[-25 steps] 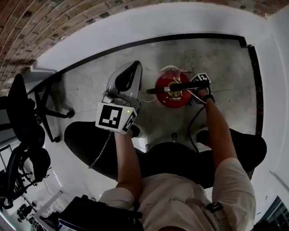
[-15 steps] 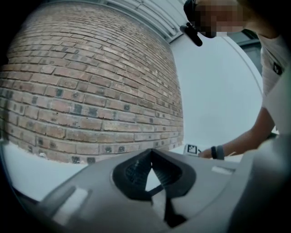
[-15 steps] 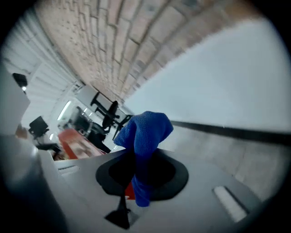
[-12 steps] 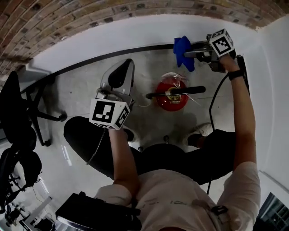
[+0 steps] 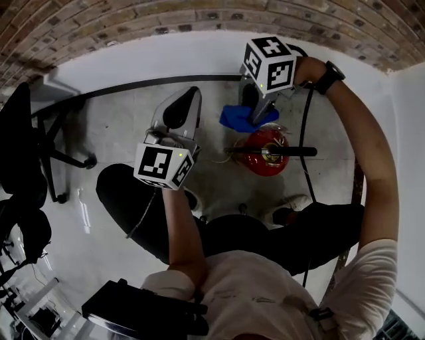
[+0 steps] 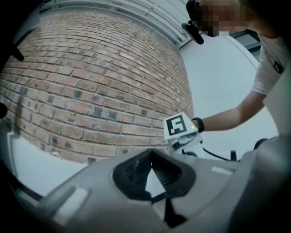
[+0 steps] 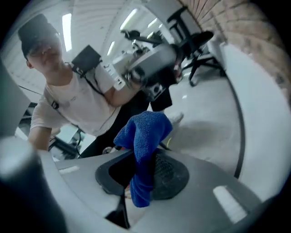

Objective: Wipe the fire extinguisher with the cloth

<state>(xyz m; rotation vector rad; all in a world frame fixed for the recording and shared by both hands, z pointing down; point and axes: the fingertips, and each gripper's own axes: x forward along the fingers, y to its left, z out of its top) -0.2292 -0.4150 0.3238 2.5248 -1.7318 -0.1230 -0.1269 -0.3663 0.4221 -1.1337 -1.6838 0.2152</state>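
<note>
The red fire extinguisher (image 5: 264, 158) stands on the grey floor between the person's feet, its black handle (image 5: 285, 151) lying across its top. My right gripper (image 5: 255, 111) hangs just above and behind it, shut on a blue cloth (image 5: 238, 118) that droops beside the extinguisher's upper left. In the right gripper view the cloth (image 7: 144, 134) is bunched between the pads and my right gripper (image 7: 144, 157) is shut on it. My left gripper (image 5: 188, 96) is held left of the extinguisher, apart from it. In the left gripper view my left gripper (image 6: 150, 154) has its tips together, with nothing in it.
A brick wall (image 5: 133, 16) with a white base and a black floor line runs behind. Black office chairs (image 5: 30, 159) stand at the left. The person's dark-trousered legs (image 5: 133, 206) flank the extinguisher. A black cable (image 5: 303, 119) hangs from the right gripper.
The right gripper rose from the extinguisher's handle with the blue cloth, swung far right, and has now come back left to hang just above the extinguisher. The left gripper has barely moved.
</note>
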